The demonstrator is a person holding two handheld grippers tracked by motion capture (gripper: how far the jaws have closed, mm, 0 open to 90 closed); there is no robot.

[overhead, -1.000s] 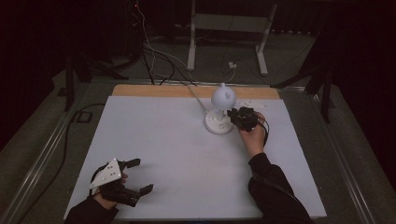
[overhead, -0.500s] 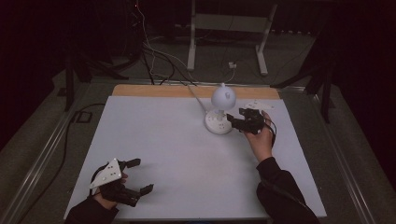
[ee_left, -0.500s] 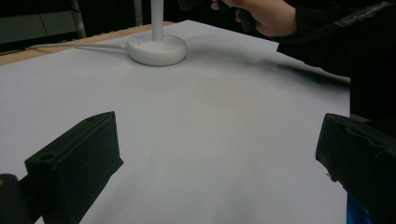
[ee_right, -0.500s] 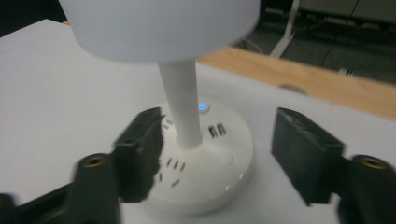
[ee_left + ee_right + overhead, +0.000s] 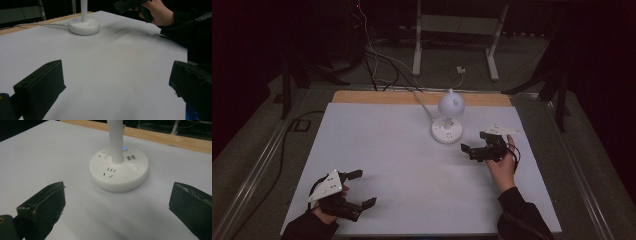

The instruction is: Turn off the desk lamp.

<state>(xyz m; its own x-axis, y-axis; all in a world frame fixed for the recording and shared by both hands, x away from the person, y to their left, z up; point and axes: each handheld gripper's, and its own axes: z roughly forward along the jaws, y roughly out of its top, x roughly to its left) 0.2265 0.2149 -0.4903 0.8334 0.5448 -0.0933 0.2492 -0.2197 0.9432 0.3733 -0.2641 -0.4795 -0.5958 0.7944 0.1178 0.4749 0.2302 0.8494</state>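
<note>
White lamp (image 5: 448, 118), round socketed base, upright stem

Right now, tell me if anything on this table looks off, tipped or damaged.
Nothing stands out. The white lamp stands upright on its round base, blue light lit, cord trailing off the far edge. Both grippers, left and right, are open and hold nothing.
</note>
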